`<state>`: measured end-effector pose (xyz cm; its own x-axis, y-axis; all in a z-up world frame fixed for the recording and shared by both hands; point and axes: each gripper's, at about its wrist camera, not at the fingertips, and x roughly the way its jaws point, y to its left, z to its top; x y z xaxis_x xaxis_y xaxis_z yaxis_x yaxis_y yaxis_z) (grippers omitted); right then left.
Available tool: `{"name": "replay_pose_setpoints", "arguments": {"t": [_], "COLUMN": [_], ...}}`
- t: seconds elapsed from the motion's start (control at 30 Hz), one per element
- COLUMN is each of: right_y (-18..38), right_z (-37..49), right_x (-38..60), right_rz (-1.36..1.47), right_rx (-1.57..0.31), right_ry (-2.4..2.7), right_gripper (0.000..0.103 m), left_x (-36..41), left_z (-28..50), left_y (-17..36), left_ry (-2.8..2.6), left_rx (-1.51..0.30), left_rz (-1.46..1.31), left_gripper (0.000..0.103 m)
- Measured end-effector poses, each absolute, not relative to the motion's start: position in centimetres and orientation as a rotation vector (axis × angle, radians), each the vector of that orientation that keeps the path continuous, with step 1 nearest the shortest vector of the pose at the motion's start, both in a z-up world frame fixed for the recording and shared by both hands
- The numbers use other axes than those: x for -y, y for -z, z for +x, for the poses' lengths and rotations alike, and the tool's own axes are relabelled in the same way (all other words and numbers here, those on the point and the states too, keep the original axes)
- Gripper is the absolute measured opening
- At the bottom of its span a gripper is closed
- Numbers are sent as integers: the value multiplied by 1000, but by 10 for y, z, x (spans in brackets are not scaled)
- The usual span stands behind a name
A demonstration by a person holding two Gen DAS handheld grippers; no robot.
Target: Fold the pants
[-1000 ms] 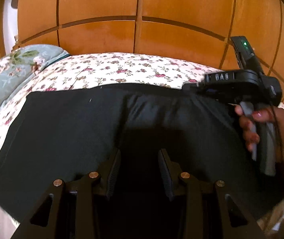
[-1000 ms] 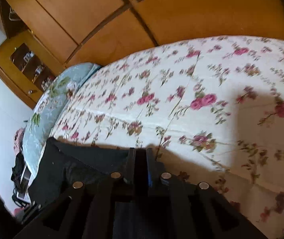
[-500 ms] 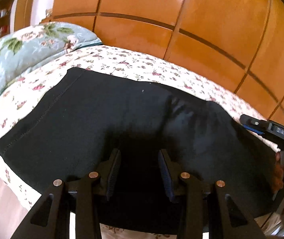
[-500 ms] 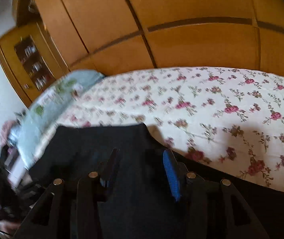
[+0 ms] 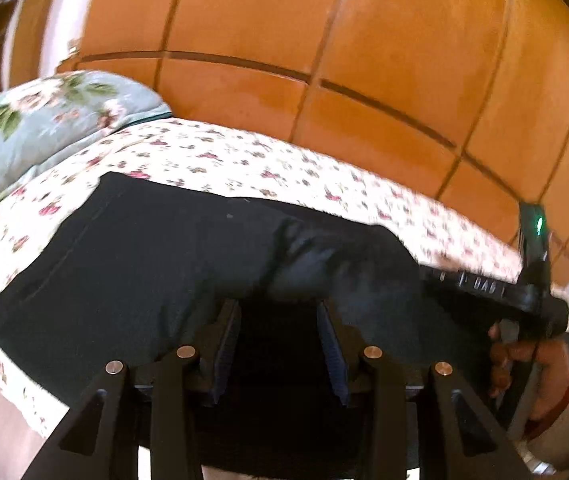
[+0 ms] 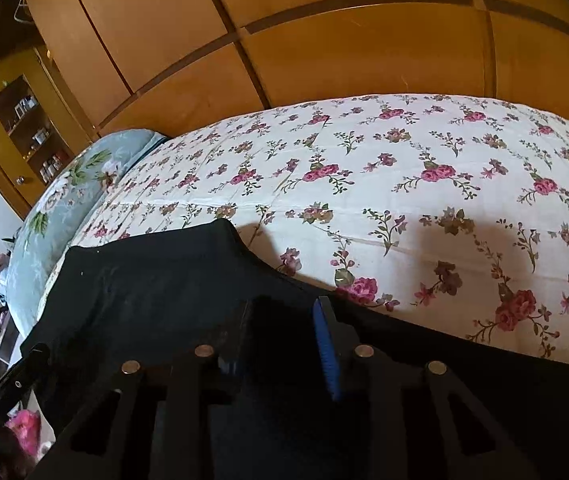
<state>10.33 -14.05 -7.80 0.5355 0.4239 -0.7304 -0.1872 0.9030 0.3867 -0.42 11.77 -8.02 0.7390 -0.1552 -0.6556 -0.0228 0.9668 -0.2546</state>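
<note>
Black pants [image 5: 144,264] lie spread flat on the floral bedspread [image 5: 244,160]. My left gripper [image 5: 278,312] hovers open over their near part, with dark cloth below and nothing pinched. In the right wrist view my right gripper [image 6: 282,308], with blue pads, sits over the pants' [image 6: 156,280] far edge. Its jaws are closing with black cloth between them, and a gap still shows. The left wrist view shows the right gripper's body [image 5: 480,286] at the right, held by a hand [image 5: 532,360].
A pale blue floral pillow [image 6: 64,200] lies at the left end of the bed. Wooden wardrobe doors [image 6: 364,40] stand behind the bedspread [image 6: 404,184]. A glass-front cabinet [image 6: 28,132] and floor clutter [image 6: 24,428] are at far left.
The right gripper's jaws, pinched together a second ago, spread apart and have since narrowed a little. It has drawn back over the pants' edge. The left view has shifted and rolled slightly.
</note>
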Motion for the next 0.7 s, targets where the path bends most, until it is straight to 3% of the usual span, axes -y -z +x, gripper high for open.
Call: {"name": "replay_pose_setpoints", "arguments": {"t": [0.1, 0.2, 0.33, 0.7], "right_y": [76, 66, 42, 40], "right_z": [103, 99, 76, 5], "right_x": [141, 145, 162, 262], "right_rz": [276, 303, 325, 350], "right_rx": [-940, -933, -872, -907], "right_ry": [-375, -376, -359, -76], "right_gripper": [32, 32, 42, 42], "left_x": [-109, -105, -105, -93], "left_z": [7, 3, 3, -22], "left_y": [100, 102, 102, 91], "left_ry": [67, 72, 77, 110], "left_rx": [-834, -817, -821, -750], "left_rz": [-231, -206, -195, -208], "left_gripper": [41, 43, 43, 44]}}
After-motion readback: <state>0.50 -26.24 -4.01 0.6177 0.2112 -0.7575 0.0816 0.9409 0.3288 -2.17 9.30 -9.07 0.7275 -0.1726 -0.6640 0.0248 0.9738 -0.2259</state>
